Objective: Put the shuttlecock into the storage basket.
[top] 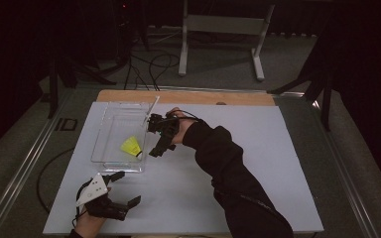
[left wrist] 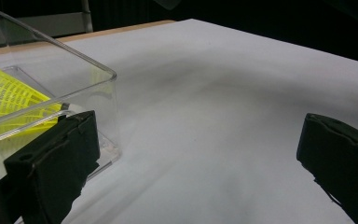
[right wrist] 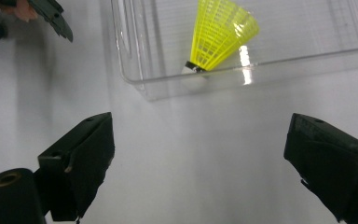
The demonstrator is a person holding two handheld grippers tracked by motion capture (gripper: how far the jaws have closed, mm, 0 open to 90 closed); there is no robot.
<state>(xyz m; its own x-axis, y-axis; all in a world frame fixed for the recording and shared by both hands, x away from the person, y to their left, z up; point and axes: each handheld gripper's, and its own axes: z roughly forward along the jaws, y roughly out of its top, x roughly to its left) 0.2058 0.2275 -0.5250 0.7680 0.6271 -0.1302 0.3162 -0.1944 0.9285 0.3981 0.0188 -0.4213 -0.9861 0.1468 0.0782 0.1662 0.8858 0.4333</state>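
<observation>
The clear plastic box [top: 110, 134] sits on the white table sheet [top: 238, 163], just ahead of my left gripper [top: 124, 187] and right beside my right gripper [top: 158, 141]. Inside it lies one thing, a yellow shuttlecock [top: 131, 146], resting on the box floor close to the wall nearest my right gripper. In my right gripper view the shuttlecock [right wrist: 219, 32] lies tilted, its dark-banded white cork end down against the near wall of the box [right wrist: 135, 56] and its mesh skirt fanning up and away from me. In my left gripper view the skirt of the shuttlecock [left wrist: 9, 98] shows through the rounded corner of the box [left wrist: 107, 93], just past my left jaw.

My right gripper [right wrist: 200, 163] is held outside the box with its jaws spread wide and nothing between them, only bare sheet; the box wall stands between them and the shuttlecock. My left gripper [left wrist: 196, 158] is likewise spread wide and empty, low over the sheet, with one jaw just beside the box corner and the other well out over bare sheet.

A clear lid [top: 151, 110] leans upright at the far side of the box, just beyond my right gripper. Past the table edge stand a grey metal frame [top: 223, 29] and loose cables [top: 151, 69] on the floor.
</observation>
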